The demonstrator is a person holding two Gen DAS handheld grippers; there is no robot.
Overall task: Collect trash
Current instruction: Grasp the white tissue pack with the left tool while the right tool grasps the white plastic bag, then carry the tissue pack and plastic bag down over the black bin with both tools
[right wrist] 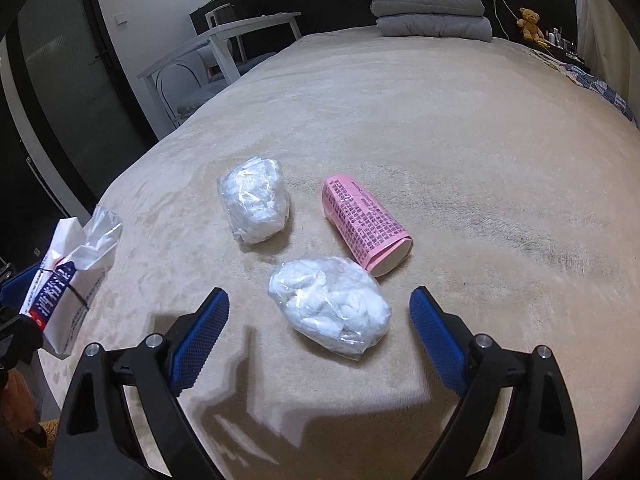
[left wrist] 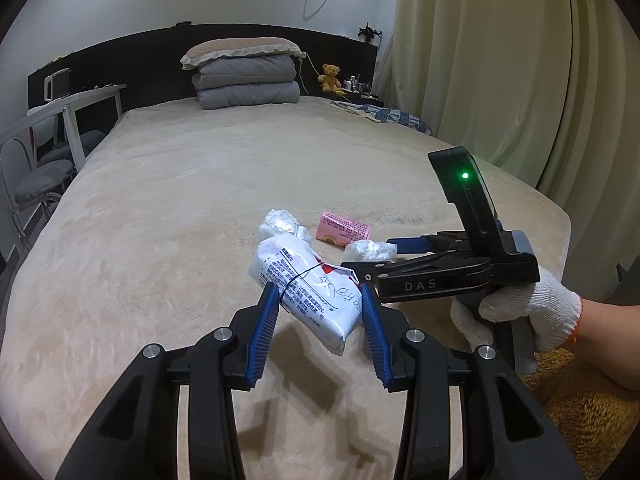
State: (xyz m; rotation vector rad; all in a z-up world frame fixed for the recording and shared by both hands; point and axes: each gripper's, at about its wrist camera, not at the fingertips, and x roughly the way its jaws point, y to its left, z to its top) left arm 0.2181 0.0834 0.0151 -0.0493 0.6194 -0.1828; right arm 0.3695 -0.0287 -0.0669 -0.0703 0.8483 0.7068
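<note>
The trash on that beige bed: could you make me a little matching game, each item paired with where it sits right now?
Things:
1. White printed packet tied with black string
2. Pink paper-wrapped roll with black print
3. Nearer clear plastic bag of white wadding
4. Farther clear plastic bag of white wadding

Places:
A. Lying between the open right gripper fingers
B. Clamped in the left gripper, off the bed
C. Left of the pink roll, farther up the bed
D. Right of both bags

Pairs: 1-B, 2-D, 3-A, 4-C

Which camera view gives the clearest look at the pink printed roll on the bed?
The right wrist view: the pink roll lies whole and unobstructed on the bed, its print and open end showing. The left wrist view shows it small and farther off, behind a plastic bundle.
</note>
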